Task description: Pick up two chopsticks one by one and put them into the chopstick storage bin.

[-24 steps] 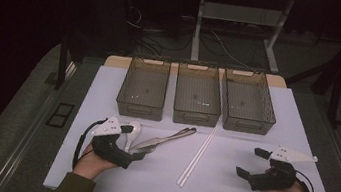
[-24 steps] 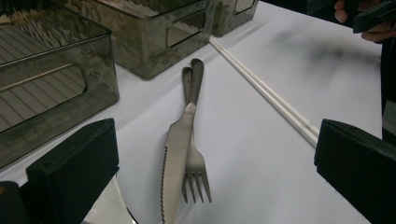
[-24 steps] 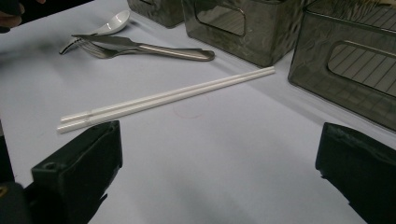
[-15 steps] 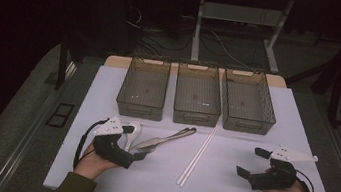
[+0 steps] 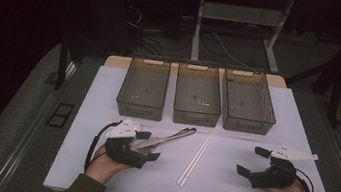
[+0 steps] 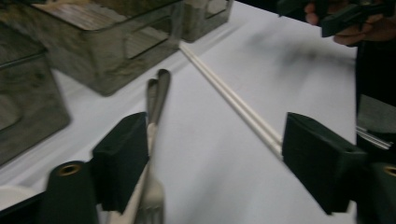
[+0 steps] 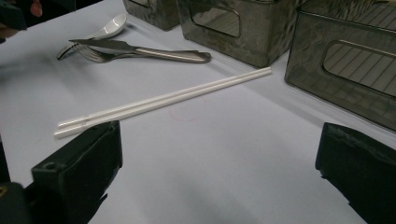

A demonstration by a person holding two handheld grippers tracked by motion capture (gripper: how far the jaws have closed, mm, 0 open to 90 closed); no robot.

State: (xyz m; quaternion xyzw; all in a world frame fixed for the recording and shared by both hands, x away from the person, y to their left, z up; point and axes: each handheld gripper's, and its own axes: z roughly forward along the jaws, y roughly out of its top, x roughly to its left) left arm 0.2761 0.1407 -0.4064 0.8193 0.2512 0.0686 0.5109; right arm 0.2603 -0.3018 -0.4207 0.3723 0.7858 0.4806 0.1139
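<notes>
both tongs gaping: chopsticks (image 5: 198, 154) lie btwn left tongs (image 5: 149, 146) & right tongs (image 5: 251, 161), fork (image 6: 150, 186) by left.

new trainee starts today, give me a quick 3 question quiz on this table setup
1. True or false: the three bins at the far edge already hold cutlery.
2. Which lies nearest the left gripper? A) chopsticks B) fork and knife C) right-hand bin
3. Fill in: the right gripper has its jaws ____.

Key: 1 false, they look empty. 2 B, the fork lies beside one jaw. 3 open, holding nothing.
</notes>
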